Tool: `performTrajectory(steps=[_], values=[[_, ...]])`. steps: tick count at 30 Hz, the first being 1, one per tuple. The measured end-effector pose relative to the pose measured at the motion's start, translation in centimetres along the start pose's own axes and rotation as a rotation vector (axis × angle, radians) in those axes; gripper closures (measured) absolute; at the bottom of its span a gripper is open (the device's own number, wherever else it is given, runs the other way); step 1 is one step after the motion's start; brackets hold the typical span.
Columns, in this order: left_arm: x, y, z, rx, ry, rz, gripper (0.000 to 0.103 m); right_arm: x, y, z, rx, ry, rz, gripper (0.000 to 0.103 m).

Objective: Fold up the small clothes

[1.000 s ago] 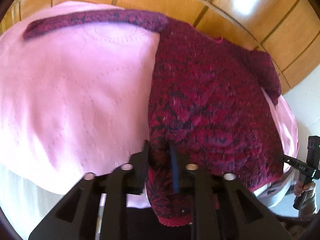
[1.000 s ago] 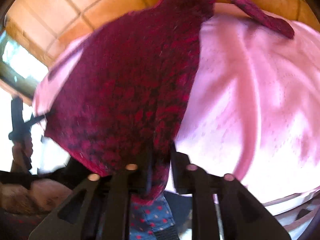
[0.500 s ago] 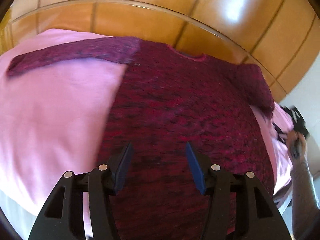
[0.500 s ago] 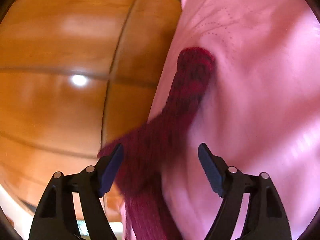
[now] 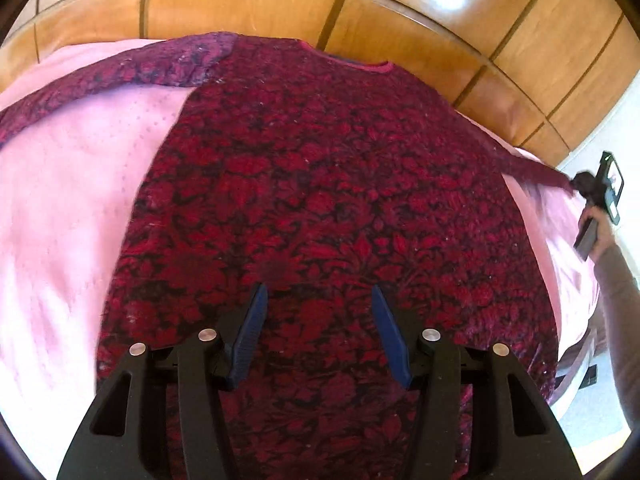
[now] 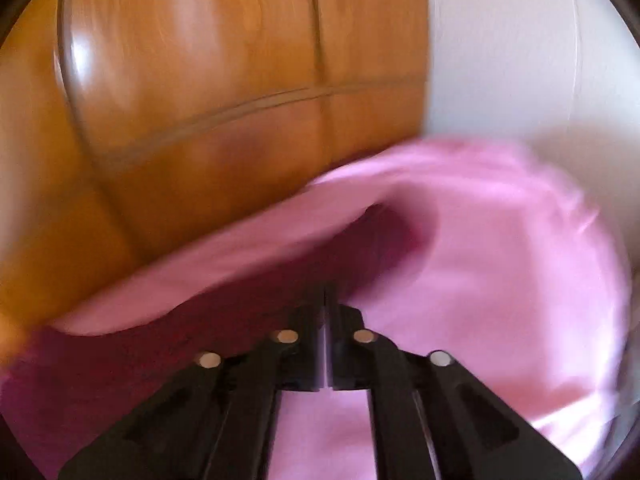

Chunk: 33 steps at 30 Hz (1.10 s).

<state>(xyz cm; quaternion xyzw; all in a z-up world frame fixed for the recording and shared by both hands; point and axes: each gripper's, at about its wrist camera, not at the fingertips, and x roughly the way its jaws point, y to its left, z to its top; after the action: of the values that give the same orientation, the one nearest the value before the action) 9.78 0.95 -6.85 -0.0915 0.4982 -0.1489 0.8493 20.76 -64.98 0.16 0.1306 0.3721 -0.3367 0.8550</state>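
A dark red patterned knit sweater [image 5: 328, 200] lies flat on a pink bedspread [image 5: 68, 208], neckline toward the wooden headboard. Its left sleeve [image 5: 120, 72] stretches out to the left. My left gripper [image 5: 318, 308] is open and empty, hovering over the sweater's lower middle. My right gripper [image 5: 580, 182] shows at the right edge, pulling the right sleeve [image 5: 532, 164] out taut. In the blurred right wrist view my right gripper [image 6: 329, 296] is shut on the sleeve [image 6: 280, 280], over the pink bedspread [image 6: 500, 288].
A glossy wooden headboard [image 5: 360, 4] runs behind the bed and also shows in the right wrist view [image 6: 220, 100]. A white wall [image 6: 520, 40] stands to the right. The bed edge [image 5: 580, 364] drops off at the lower right.
Both grippers let go of the sweater's hem. The left gripper stays open above the sweater. The right gripper moved to the right sleeve, shut on it and pulled it outward.
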Motion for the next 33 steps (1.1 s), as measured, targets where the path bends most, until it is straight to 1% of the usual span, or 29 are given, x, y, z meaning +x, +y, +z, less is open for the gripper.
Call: performTrajectory(steps=[2, 3, 4, 5, 6, 7, 8, 9, 10, 11, 13, 14, 17, 18, 19, 20, 21, 22, 23, 24, 25, 26, 28, 31, 33], values=[[-0.7, 0.4, 0.1, -0.011, -0.016, 0.014, 0.05, 2.4, -0.9, -0.2, 0.027, 0.096, 0.047, 0.103], [-1.1, 0.7, 0.2, -0.016, -0.023, 0.02, 0.05, 3.3, -1.4, -0.7, 0.043, 0.128, 0.026, 0.103], [-1.6, 1.2, 0.2, -0.024, -0.037, 0.036, 0.05, 3.5, -1.6, -0.9, 0.057, 0.135, 0.028, 0.099], [-2.2, 1.7, 0.2, -0.032, -0.053, 0.05, 0.05, 3.2, -1.8, -1.2, 0.086, 0.145, 0.052, 0.096], [-2.9, 2.2, 0.1, -0.044, -0.066, 0.063, 0.049, 2.7, -2.2, -1.7, 0.104, 0.147, 0.073, 0.086], [-3.5, 3.0, 0.1, -0.064, -0.079, 0.078, 0.043, 1.9, -2.6, -2.1, 0.119, 0.144, 0.097, 0.053], [-4.1, 4.0, -0.1, -0.084, -0.093, 0.097, 0.04, 0.9, -2.7, -2.4, 0.139, 0.126, 0.129, 0.044], [-4.6, 4.6, -0.3, -0.095, -0.106, 0.116, 0.039, -0.5, -2.7, -2.7, 0.153, 0.102, 0.174, 0.044], [-5.1, 5.7, -0.6, -0.109, -0.114, 0.141, 0.039, -1.6, -2.6, -3.1, 0.149, 0.104, 0.214, 0.044], [-5.3, 6.5, -0.9, -0.124, -0.108, 0.152, 0.039, -2.4, -1.9, -3.4, 0.136, 0.124, 0.274, 0.044], [-5.4, 8.2, -1.7, -0.166, -0.092, 0.141, 0.039, -4.6, -0.2, -5.9, 0.072, 0.207, 0.44, 0.044], [-5.3, 8.8, -2.1, -0.183, -0.085, 0.134, 0.039, -5.0, 0.7, -6.6, 0.047, 0.235, 0.489, 0.044], [-4.7, 10.1, -3.5, -0.218, -0.05, 0.112, 0.039, -8.0, 5.1, -11.5, -0.092, 0.388, 0.708, 0.044], [-4.7, 10.2, -4.0, -0.225, -0.039, 0.092, 0.039, -8.8, 6.1, -12.8, -0.13, 0.422, 0.746, 0.045], [-4.6, 10.2, -4.3, -0.225, -0.034, 0.07, 0.044, -9.4, 7.2, -14.1, -0.173, 0.452, 0.771, 0.047], [-4.5, 10.0, -4.4, -0.219, -0.033, 0.054, 0.047, -10.1, 8.2, -15.4, -0.221, 0.479, 0.778, 0.05], [-4.4, 9.7, -4.6, -0.206, -0.032, 0.045, 0.052, -10.8, 9.2, -17.0, -0.281, 0.507, 0.769, 0.054], [-4.4, 9.4, -4.8, -0.189, -0.03, 0.037, 0.062, -11.1, 9.8, -18.1, -0.32, 0.527, 0.764, 0.064], [-4.3, 9.2, -4.9, -0.182, -0.025, 0.023, 0.068, -11.6, 10.1, -19.1, -0.348, 0.537, 0.766, 0.067], [-4.0, 8.9, -5.0, -0.175, -0.018, 0.005, 0.077, -12.0, 10.4, -19.6, -0.367, 0.519, 0.756, 0.069], [-3.9, 8.5, -5.0, -0.154, -0.02, 0.004, 0.082, -12.3, 10.4, -19.8, -0.377, 0.499, 0.746, 0.078], [-3.9, 8.1, -5.0, -0.132, -0.022, 0.012, 0.085, -12.4, 10.3, -19.8, -0.38, 0.491, 0.742, 0.086], [-4.0, 7.9, -5.0, -0.124, -0.024, 0.009, 0.091, -13.3, 10.1, -19.7, -0.401, 0.469, 0.72, 0.091], [-4.7, 7.8, -5.1, -0.124, -0.029, -0.029, 0.092, -16.0, 10.9, -19.5, -0.52, 0.388, 0.658, 0.093], [-5.1, 7.4, -5.5, -0.113, -0.025, -0.033, 0.092, -16.8, 10.4, -19.7, -0.559, 0.366, 0.625, 0.093]])
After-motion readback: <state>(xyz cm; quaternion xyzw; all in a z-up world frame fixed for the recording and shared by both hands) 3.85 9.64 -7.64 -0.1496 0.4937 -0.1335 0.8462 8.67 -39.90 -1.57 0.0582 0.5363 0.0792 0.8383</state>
